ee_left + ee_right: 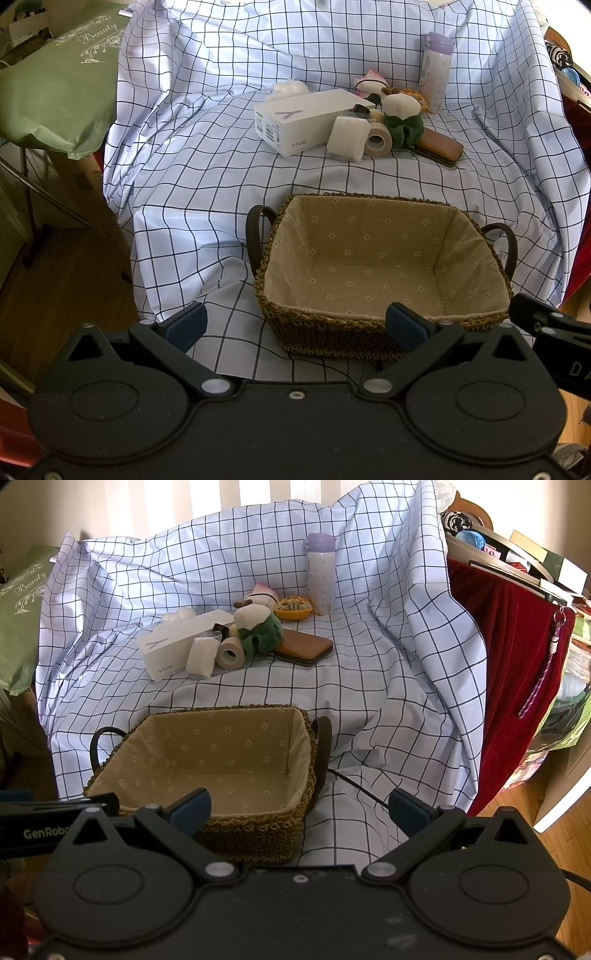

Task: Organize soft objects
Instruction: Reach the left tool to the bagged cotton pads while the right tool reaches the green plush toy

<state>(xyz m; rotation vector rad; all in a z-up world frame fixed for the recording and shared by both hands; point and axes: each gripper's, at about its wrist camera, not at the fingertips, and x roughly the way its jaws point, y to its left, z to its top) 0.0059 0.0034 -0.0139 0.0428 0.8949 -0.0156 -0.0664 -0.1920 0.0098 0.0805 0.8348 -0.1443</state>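
Nearest, the left gripper (295, 326) and right gripper (300, 812) both gape wide, holding nothing. Just ahead sits the lined wicker basket (295, 326), bare inside, open checked cloth (207, 173) around its rim. Farther, at twelve o'clock, the green-and-white plush (402, 118) crowds among a white box (303, 122), tape roll (377, 139) and bottle (436, 72).

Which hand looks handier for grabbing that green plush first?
Probably the right. Both grippers, left and right, hang open before the empty basket. The green plush lies toward the pile's right end, so the right gripper likely has the straighter path.
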